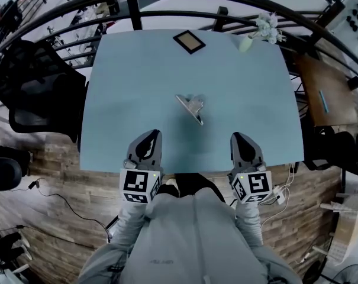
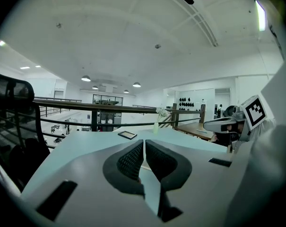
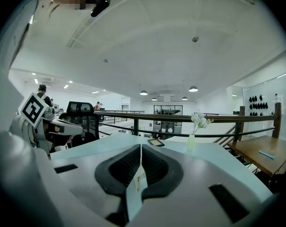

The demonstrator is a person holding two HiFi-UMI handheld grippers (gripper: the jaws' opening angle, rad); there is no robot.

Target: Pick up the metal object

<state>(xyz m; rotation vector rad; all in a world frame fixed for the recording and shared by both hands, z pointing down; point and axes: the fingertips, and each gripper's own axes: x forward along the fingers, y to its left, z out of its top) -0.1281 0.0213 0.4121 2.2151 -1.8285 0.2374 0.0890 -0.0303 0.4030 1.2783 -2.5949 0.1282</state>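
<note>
The metal object [image 1: 190, 107], a shiny silver clip-like piece, lies near the middle of the light blue table [image 1: 119, 99]. My left gripper [image 1: 151, 135] hovers over the table's near edge, below and to the left of it. My right gripper [image 1: 238, 136] is at the same edge, below and to the right. Neither touches the object. In the left gripper view the black ribbed pads [image 2: 131, 159] meet with nothing between them. In the right gripper view the pads [image 3: 125, 165] also stand together on nothing. The closed jaws hide the object in both gripper views.
A small dark picture frame [image 1: 189, 41] lies at the table's far edge, and a vase of white flowers [image 1: 263, 29] stands at the far right corner. A black office chair [image 1: 36, 93] is left of the table, a wooden desk [image 1: 323, 90] right, and a dark railing [image 1: 167, 16] behind.
</note>
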